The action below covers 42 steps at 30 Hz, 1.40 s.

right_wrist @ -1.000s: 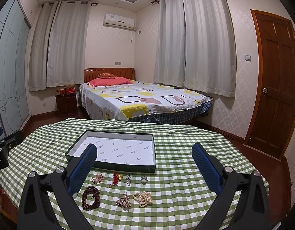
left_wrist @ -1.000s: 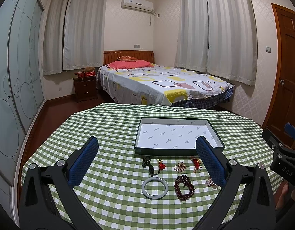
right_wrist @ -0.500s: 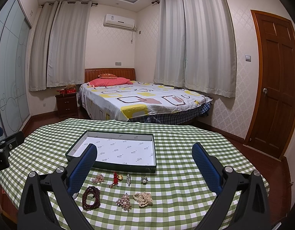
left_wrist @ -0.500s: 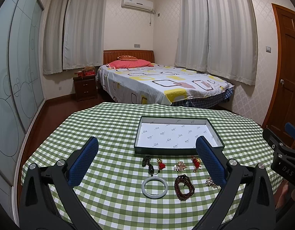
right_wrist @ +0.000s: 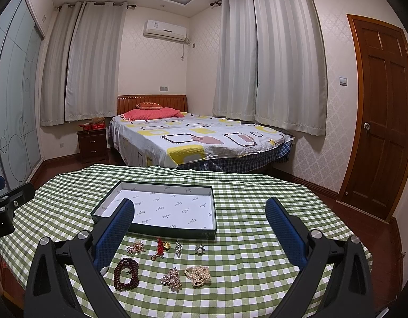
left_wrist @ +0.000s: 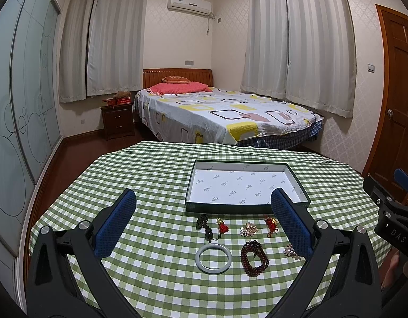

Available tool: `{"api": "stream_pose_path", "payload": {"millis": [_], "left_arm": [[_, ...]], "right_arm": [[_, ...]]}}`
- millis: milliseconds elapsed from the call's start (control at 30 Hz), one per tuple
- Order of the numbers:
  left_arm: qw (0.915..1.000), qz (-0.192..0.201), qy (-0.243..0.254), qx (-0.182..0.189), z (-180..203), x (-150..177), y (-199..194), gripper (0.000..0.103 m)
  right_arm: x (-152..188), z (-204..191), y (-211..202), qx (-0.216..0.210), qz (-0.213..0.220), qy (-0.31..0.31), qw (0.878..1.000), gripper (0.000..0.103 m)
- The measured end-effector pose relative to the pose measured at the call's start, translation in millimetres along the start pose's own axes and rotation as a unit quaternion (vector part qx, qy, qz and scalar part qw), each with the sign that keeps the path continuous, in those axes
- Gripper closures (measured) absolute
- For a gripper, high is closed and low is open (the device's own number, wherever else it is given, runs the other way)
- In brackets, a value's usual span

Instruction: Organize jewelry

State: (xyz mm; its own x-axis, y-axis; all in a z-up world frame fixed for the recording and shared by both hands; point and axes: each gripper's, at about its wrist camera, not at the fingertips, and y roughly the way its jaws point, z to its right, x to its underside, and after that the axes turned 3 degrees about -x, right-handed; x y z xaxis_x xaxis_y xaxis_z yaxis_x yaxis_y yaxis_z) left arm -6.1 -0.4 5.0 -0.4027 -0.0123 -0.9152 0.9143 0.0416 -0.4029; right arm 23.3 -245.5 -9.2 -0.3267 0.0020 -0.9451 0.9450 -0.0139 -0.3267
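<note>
An open dark green box (left_wrist: pixel 193 206) with white lining sits on the green checked table (left_wrist: pixel 151 175); it also shows in the right wrist view (right_wrist: pixel 156 232). In front of it lie a pale jade bangle (left_wrist: pixel 214 258), a dark red bead bracelet (left_wrist: pixel 254 258) (right_wrist: pixel 125 273), a black cord pendant (left_wrist: pixel 205 225), red charms (left_wrist: pixel 222 225) (right_wrist: pixel 161 247), crystal brooches (right_wrist: pixel 172 278) and a pearl bundle (right_wrist: pixel 198 275). My left gripper (left_wrist: pixel 204 217) is open and empty above the jewelry. My right gripper (right_wrist: pixel 200 225) is open and empty too.
A bed (left_wrist: pixel 219 114) stands beyond the table, with a nightstand (left_wrist: pixel 117 122) to its left. A wooden door (right_wrist: pixel 381 122) is at the right. The right gripper's body (left_wrist: pixel 389 225) shows at the right edge of the left wrist view.
</note>
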Motion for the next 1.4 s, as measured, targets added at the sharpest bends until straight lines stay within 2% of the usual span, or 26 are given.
{"api": "stream_pose_path", "payload": {"millis": [500,700,833,1033,1400], "left_arm": [[1.0000,0.004,0.001,-0.002,1,7,4,0.004],[0.9999,-0.015,-0.002,-0.005,-6,20,27,0.004],[0.9992,-0.038,0.001,-0.009,-11,33,47,0.004],[0.9955,-0.094,-0.002,-0.016,-17,62,85,0.004],[0.9878,-0.155,0.012,-0.012,-11,94,132,0.004]], "right_arm": [[-10,1,2,-0.002,0.008,-0.002,1.000,0.006],[8,3,16,-0.006,0.014,-0.009,1.000,0.006],[27,7,33,-0.012,-0.005,-0.010,1.000,0.006],[59,9,62,-0.018,-0.044,-0.014,0.999,0.006],[101,17,106,-0.032,-0.124,0.011,0.992,0.007]]}}
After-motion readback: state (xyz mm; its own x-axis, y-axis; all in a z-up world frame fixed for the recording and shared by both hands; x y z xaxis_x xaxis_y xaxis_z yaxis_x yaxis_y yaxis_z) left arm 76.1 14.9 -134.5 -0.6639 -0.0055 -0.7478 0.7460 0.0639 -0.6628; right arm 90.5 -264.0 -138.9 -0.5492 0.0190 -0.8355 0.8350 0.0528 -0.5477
